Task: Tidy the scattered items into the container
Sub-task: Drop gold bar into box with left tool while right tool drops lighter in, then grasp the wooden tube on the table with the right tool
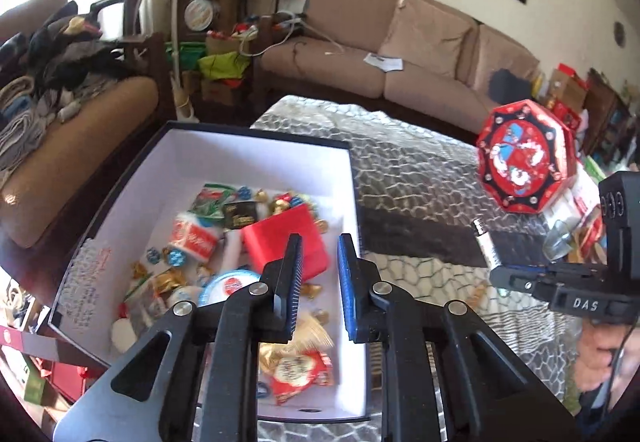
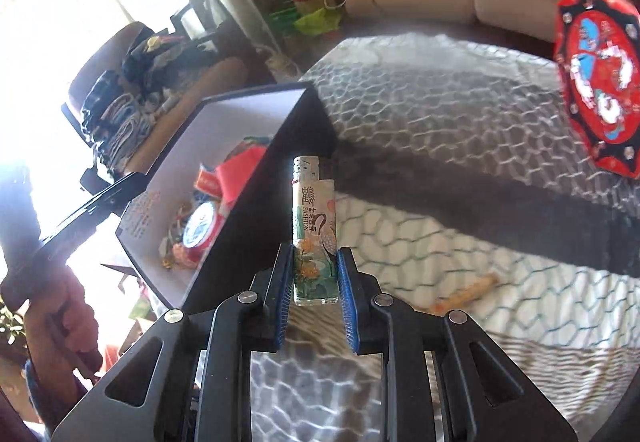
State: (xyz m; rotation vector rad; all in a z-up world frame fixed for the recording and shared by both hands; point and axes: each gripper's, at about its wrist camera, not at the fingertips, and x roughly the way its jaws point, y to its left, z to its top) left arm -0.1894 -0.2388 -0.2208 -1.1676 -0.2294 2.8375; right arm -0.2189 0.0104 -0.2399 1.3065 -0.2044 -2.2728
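A white-lined box with dark walls [image 1: 256, 158] holds several sweets, small packets and a red box [image 1: 286, 248]. My left gripper [image 1: 318, 266] is open and empty, held above the box's right half. My right gripper [image 2: 314, 274] is shut on a printed lighter [image 2: 314, 226] and holds it upright above the patterned table, just right of the box's dark wall [image 2: 256, 226]. In the left wrist view the right gripper [image 1: 520, 274] and the lighter [image 1: 486, 246] show at the right. A small orange item [image 2: 466, 296] lies on the table.
A red octagonal tin [image 1: 528, 156] stands on the table's right side, also in the right wrist view [image 2: 598, 78]. A glass item and packets [image 1: 560, 238] lie beneath it. A brown sofa [image 1: 400, 54] runs behind the table, and an armchair with clothes [image 1: 60, 102] is left.
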